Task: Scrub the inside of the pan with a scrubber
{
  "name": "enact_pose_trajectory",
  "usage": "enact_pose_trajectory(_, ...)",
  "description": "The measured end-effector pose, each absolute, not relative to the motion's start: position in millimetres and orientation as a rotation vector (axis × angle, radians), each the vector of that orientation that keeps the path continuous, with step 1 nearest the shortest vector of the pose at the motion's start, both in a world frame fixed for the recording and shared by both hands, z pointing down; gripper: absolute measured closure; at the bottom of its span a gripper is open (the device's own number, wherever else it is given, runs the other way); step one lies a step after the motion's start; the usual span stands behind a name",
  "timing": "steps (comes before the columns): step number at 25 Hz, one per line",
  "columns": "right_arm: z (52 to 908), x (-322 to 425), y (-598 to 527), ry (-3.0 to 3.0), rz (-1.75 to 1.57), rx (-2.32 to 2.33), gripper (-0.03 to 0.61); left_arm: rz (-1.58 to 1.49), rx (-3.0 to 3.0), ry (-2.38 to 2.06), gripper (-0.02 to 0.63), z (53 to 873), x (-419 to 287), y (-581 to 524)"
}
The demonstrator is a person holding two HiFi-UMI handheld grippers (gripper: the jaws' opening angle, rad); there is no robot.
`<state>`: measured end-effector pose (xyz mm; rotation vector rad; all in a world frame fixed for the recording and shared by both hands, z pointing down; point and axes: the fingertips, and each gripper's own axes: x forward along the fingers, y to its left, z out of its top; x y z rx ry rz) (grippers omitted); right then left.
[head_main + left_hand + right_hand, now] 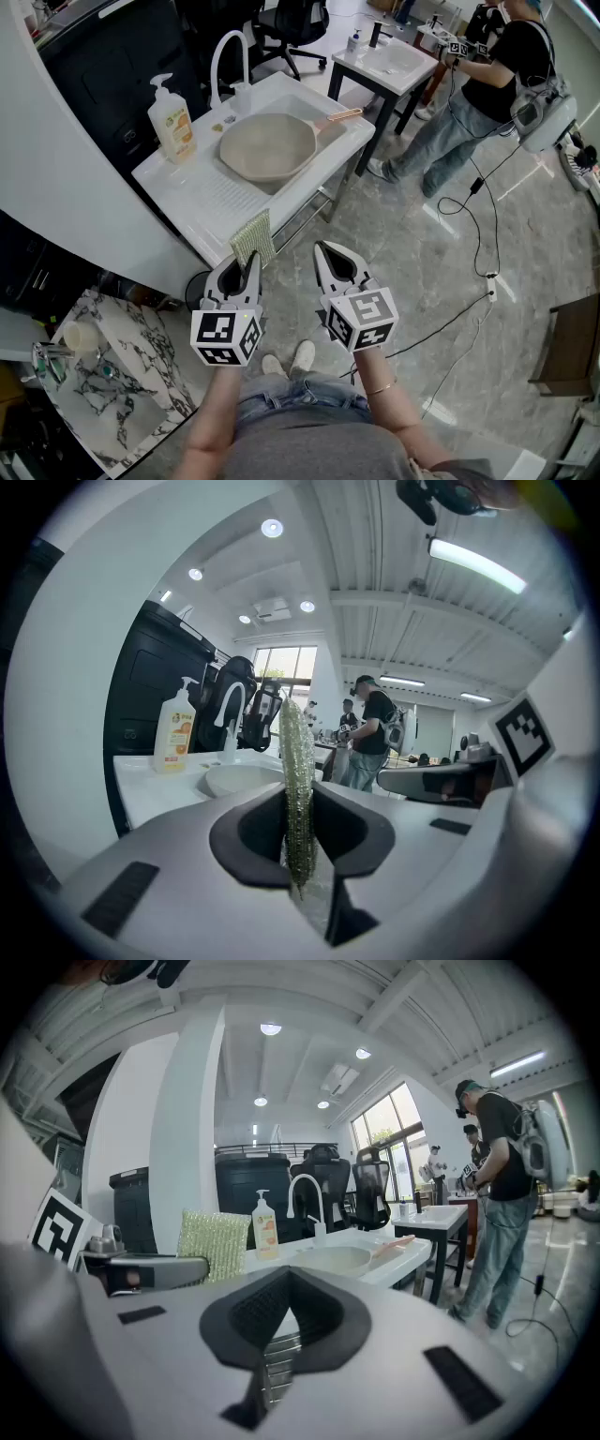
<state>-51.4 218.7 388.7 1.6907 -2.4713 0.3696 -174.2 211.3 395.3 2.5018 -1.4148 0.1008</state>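
Slippage threatens: your left gripper (pixel 251 262) pinches the scrubber (pixel 253 238) by its lower edge only, and the pan (pixel 267 147), well ahead of it in the sink (pixel 349 137), may skid while your right gripper (pixel 322 249) is closed on nothing.

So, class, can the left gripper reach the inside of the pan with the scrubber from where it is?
Probably yes. The pan lies open and empty in the sink, with nothing over it. The left gripper, shut on the scrubber, only sits short of the sink's near edge.

Beige pan (pixel 268 146), glittery green scrubber (pixel 252 238) — white sink (pixel 197 192)
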Motion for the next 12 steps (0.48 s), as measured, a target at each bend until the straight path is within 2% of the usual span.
enact_pose_trajectory(12,398,-48,217,-2.515,0.407,1.617,0.568,0.111,2.475,-1.438,0.548,405,-168,207)
